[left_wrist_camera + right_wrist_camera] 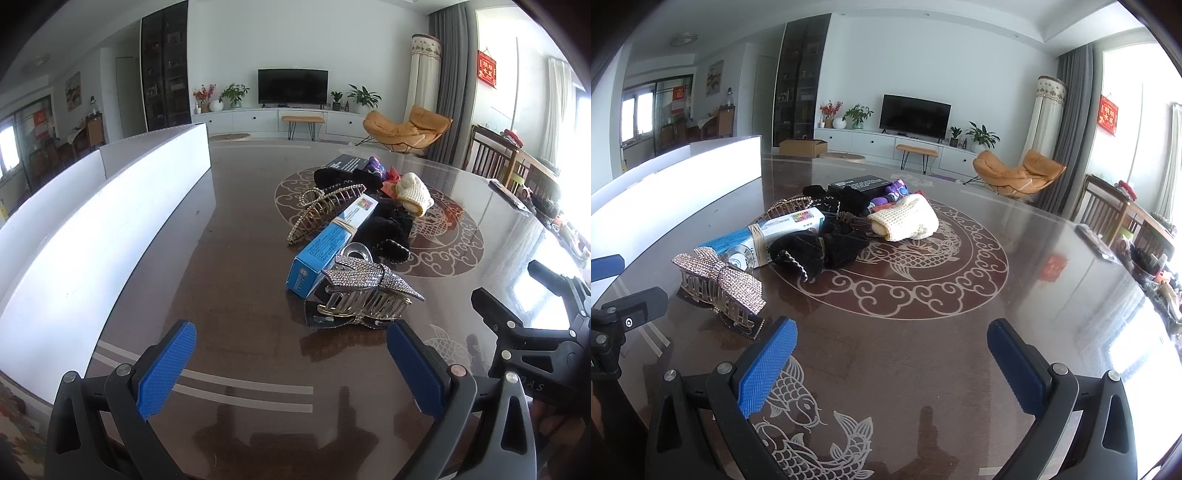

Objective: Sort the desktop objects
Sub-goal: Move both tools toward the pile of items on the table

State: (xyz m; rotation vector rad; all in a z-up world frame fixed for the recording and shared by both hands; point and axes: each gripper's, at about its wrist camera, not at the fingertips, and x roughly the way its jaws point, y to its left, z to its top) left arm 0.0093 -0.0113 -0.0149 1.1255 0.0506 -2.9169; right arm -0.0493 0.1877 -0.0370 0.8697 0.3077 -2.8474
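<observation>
Two grippers are hovering over a dark glossy table [236, 229], both with blue pads spread wide and nothing between them. The left gripper [291, 365] is pointing at a rhinestone bow claw clip [369, 291], which is lying just beyond its right pad, at about one o'clock in the left wrist view; the clip's long axis is running roughly from nine to three o'clock, teeth facing the camera. Behind it a blue and white box [328, 247] is lying with its long axis running from seven to one o'clock, a rubber band around its middle; its small print is too fine to read. A gold claw clip [325, 210] is lying beside the box on the same slant. Black velvet hair pieces [388, 232], a cream knitted pouch [413, 192] and a black box [347, 162] with unreadable white text are crowding the pile at twelve to one o'clock.

The right gripper [892, 365] is hanging over bare table with a fish inlay, the pile sitting at ten to twelve o'clock. A white open bin [122, 206] is standing at nine to eleven o'clock.
</observation>
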